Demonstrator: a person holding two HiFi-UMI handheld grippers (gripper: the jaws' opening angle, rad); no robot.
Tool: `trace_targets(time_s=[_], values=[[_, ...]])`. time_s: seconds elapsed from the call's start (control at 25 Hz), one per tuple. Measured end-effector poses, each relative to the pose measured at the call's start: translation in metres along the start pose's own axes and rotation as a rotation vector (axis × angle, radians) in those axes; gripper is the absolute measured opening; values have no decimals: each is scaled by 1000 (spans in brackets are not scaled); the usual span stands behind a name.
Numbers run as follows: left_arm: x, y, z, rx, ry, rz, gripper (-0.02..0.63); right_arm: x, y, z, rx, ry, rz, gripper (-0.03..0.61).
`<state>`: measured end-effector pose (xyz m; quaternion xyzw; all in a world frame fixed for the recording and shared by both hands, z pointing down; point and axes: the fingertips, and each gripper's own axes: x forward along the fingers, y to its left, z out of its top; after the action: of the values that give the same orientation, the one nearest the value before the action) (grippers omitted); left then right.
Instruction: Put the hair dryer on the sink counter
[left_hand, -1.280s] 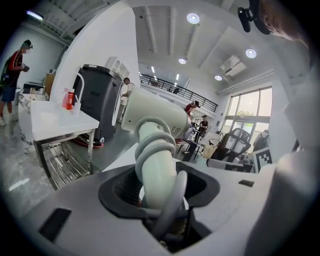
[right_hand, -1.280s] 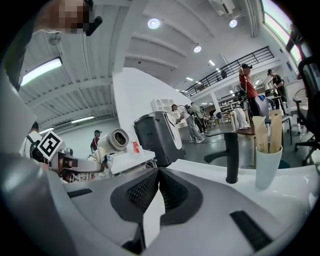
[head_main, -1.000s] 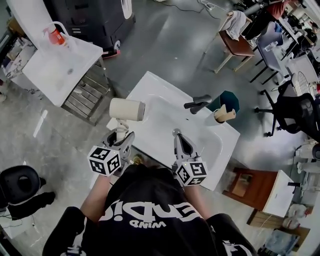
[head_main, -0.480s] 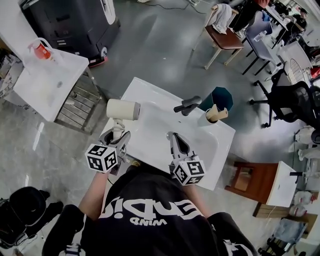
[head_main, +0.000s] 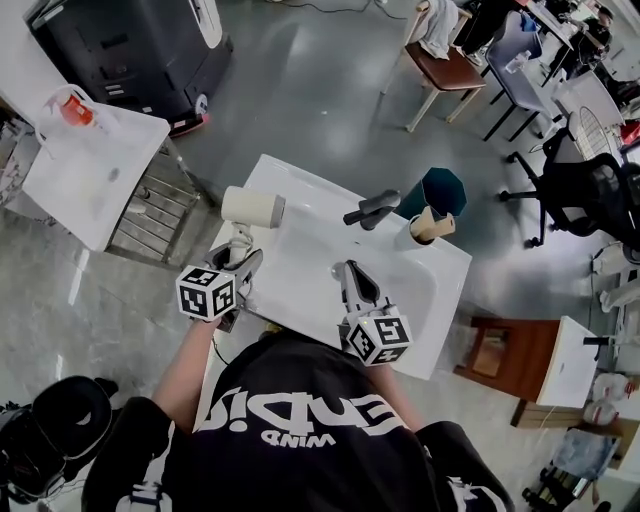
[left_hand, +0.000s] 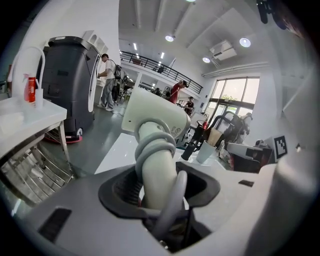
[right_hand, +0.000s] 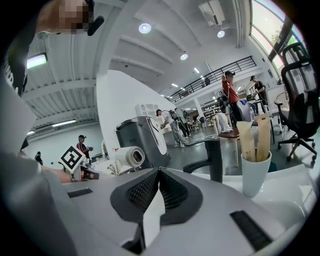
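Observation:
A cream hair dryer (head_main: 252, 207) stands upright over the left end of the white sink counter (head_main: 296, 182), its barrel pointing right. My left gripper (head_main: 238, 262) is shut on its handle (left_hand: 157, 170), which has the grey cord wound round it. The dryer's head (left_hand: 156, 114) rises just above the jaws in the left gripper view. My right gripper (head_main: 350, 274) hovers over the sink basin, shut with nothing in it (right_hand: 159, 172). In the right gripper view the hair dryer (right_hand: 129, 157) shows off to the left.
A black faucet (head_main: 372, 208) stands at the back of the basin, with a cup of wooden sticks (head_main: 430, 228) and a teal bin (head_main: 441, 190) to its right. Another white sink unit (head_main: 85, 165) with a red bottle (head_main: 72, 110) stands to the left. Chairs and desks are beyond.
The head camera has shifted a little. The left gripper still holds the hair dryer at the counter's left end, and the right gripper has stayed over the basin.

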<state>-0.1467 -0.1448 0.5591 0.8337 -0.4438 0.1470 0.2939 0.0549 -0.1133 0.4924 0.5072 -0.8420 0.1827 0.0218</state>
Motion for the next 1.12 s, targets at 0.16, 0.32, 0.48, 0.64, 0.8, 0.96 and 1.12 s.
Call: trace_targets(time_s=[0.16,0.32,0.48,0.64,0.8,0.96,1.12], values=[[16,10,-1,14,37,-11,210,3,0,-2,4,8,-2,23],[33,22,-3,33,88,-23,210,6,0,-5,6,18,-1,23],[50,34,-5,52,135,-32,212,8,-2,-8,10,26,-3,23],[65,43,-7,59,174,-35,212,10,-2,-12,15,36,-5,24],[79,55,-9,67,212,-36,210,14,-1,-14,18,45,-4,23],[92,64,-12,80,262,-39,210,16,-3,-13,20,53,-9,23],[106,71,-18,63,300,-42,212,18,-9,-16,23,57,-21,23]])
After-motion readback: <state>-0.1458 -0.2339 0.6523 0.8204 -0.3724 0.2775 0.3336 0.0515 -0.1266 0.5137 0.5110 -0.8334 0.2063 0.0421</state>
